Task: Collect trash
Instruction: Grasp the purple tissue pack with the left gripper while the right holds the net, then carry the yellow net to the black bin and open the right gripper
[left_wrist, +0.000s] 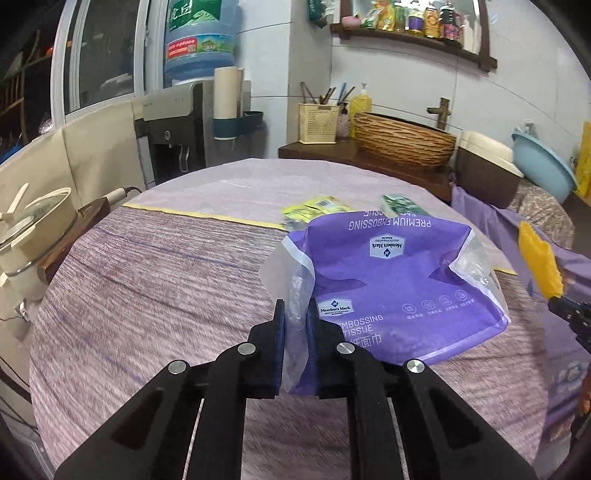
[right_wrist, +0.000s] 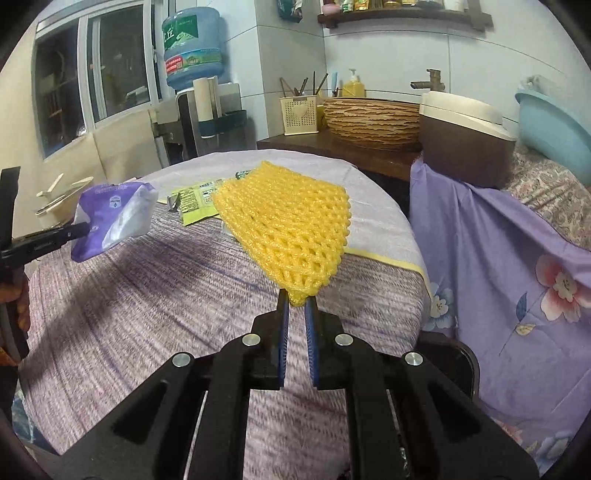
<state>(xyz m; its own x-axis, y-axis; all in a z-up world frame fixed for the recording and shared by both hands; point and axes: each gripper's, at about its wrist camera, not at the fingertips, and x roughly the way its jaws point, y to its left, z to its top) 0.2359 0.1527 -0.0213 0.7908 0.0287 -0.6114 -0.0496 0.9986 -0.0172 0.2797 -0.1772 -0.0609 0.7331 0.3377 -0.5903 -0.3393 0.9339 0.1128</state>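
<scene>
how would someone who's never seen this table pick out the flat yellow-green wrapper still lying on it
Start at the round table with the purple-grey cloth and look to its far side, below the wicker basket. The yellow-green wrapper lies flat there, half hidden behind the yellow foam net held in the right gripper. Unlike the net and the purple tissue bag, it is printed, flat and unheld.

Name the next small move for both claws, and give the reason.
Probably carry both loads off the table to a bin, none in view. The left claw pinches the purple bag, the right claw the yellow net; two wrappers remain.
</scene>
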